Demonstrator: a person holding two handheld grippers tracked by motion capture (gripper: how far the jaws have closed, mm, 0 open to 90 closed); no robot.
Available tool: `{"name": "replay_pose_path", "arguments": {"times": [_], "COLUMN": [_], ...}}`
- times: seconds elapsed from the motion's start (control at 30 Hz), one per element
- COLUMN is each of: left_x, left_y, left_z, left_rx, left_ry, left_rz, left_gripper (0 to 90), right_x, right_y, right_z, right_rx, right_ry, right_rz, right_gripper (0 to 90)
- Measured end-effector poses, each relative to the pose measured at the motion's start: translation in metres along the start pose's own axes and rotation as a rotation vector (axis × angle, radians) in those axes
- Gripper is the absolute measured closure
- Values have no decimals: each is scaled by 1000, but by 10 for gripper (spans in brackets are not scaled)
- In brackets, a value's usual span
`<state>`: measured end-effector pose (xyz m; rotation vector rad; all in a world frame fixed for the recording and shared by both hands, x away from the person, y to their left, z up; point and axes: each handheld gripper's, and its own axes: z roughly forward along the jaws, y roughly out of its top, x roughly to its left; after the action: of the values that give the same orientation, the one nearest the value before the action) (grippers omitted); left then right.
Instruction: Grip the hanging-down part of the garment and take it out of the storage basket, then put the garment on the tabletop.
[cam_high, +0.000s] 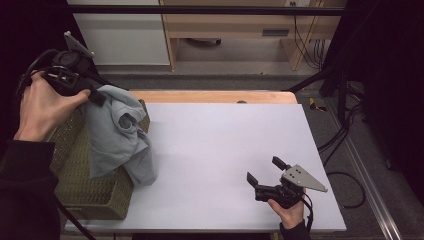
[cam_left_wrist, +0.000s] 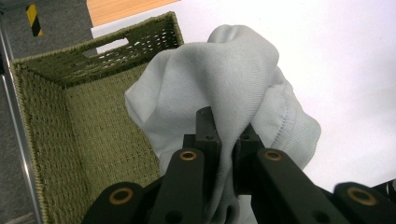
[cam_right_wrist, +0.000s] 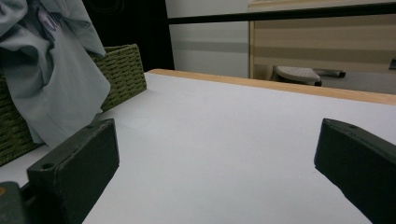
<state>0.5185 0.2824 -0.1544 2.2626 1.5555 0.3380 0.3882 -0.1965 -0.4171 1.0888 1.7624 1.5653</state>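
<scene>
High view: I am pinching the grey sweatshirt (cam_high: 117, 135) tight in my left gripper (cam_high: 96, 96) above the woven basket (cam_high: 90, 192), lifting clear of its rim; my right gripper (cam_high: 264, 171) is waiting wide open, empty.

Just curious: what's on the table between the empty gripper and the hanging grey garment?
Nothing: bare white table separates the right gripper from the grey garment, as the high view shows.
</scene>
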Motion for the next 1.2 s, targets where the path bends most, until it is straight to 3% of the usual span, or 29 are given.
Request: {"name": "replay_pose_path", "arguments": {"times": [0.43, 1.03, 1.2], "left_x": [-10, -64, -83], "left_y": [5, 23, 28], "left_z": [-2, -14, -15], "left_rx": [-9, -75, -83], "left_ry": [-16, -71, -86], "left_rz": [13, 123, 169], "left_gripper": [844, 845, 845], "right_x": [-1, -2, -2], "right_y": [2, 0, 1], "right_z": [-3, -6, -7], "right_rx": [-3, 1, -4], "right_ry": [-9, -10, -6], "right_rz": [-1, -6, -7], "right_gripper": [2, 2, 3]}}
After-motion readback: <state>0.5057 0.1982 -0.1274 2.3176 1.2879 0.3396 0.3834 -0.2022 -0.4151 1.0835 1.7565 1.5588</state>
